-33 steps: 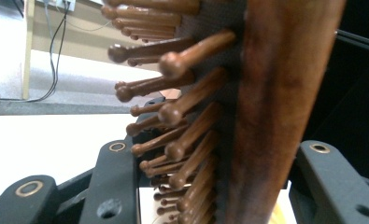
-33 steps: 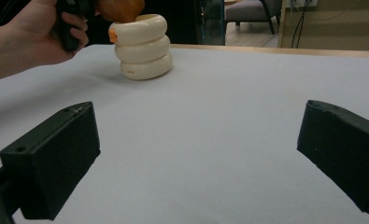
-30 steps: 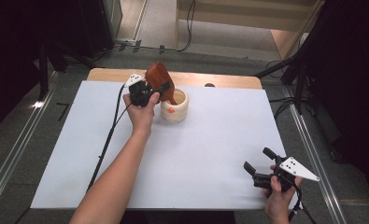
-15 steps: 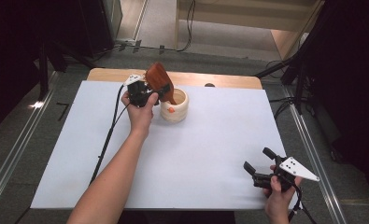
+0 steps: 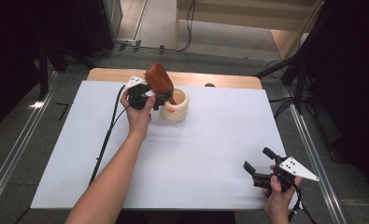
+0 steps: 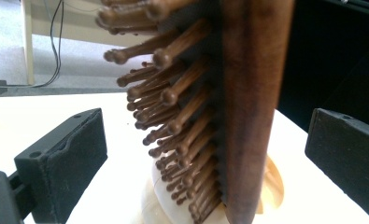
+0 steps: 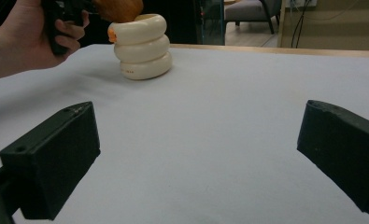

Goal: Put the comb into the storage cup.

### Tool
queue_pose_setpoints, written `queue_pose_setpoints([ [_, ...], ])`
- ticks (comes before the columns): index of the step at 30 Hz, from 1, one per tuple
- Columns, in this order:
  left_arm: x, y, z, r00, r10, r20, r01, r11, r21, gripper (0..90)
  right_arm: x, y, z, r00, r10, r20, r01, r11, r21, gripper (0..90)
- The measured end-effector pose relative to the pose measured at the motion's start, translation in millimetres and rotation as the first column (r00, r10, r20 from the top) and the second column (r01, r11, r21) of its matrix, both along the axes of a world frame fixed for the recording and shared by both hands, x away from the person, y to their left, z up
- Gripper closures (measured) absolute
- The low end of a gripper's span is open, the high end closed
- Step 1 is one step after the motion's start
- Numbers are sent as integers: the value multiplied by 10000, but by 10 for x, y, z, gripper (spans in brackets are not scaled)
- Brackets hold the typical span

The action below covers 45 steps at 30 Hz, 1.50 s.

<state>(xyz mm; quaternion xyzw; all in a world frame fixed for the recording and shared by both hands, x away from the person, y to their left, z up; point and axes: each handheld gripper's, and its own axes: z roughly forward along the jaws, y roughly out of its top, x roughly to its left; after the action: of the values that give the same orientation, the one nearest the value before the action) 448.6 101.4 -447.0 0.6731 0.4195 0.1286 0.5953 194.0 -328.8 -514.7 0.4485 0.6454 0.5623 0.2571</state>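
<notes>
A dark wooden hairbrush (image 5: 159,81) stands tilted with its handle in a cream ribbed cup (image 5: 175,107) at the far middle of the table. My left gripper (image 5: 159,99) is at the cup's left, around the brush. In the left gripper view the brush (image 6: 247,107) with its wooden pins rises between the two pads, and both pads stand clear of it. Those jaws have just been opening. My right gripper (image 5: 257,158) rests open near the front right edge with nothing between its jaws (image 7: 196,140); the cup (image 7: 142,46) stands far off in front of it.
A white sheet (image 5: 210,154) covers the wooden table. The left gripper's black cable (image 5: 108,130) trails across the sheet's left side. Metal rails run along both sides of the table and dark stands rise behind it.
The brush head sits a little lower over the cup than before, and the left gripper's jaws have parted from it. The right hand and its gripper have kept still.
</notes>
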Motion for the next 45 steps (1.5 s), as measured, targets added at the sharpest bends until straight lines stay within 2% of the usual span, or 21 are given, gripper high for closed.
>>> queue_pose_setpoints([
  [4,-38,63,10,9999,104,57,-104,9999,-26,0,-4,5,2,10000,12,-27,-12,10000,14,0],
  [6,-62,92,23,9998,146,108,-147,9999,88,0,-4,6,1,10000,6,-21,-6,10000,11,0],
  [9,-103,128,54,9997,120,194,-121,9999,44,0,-1,8,1,10000,-9,-11,9,10000,-12,0],
  [17,-213,230,138,9991,63,410,-73,9997,236,0,2,10,0,10000,1,-10,-1,10000,-52,0],
  [23,-305,328,120,9977,195,649,-223,9988,428,0,-1,12,2,10000,7,-26,-7,10000,-41,0],
  [31,-437,431,81,9977,26,676,-61,9987,512,0,1,17,1,10000,-1,-36,1,10000,-70,0],
  [45,-696,591,104,9945,-57,1048,-23,9971,756,0,1,20,0,10000,-35,-31,35,10000,-88,0],
])
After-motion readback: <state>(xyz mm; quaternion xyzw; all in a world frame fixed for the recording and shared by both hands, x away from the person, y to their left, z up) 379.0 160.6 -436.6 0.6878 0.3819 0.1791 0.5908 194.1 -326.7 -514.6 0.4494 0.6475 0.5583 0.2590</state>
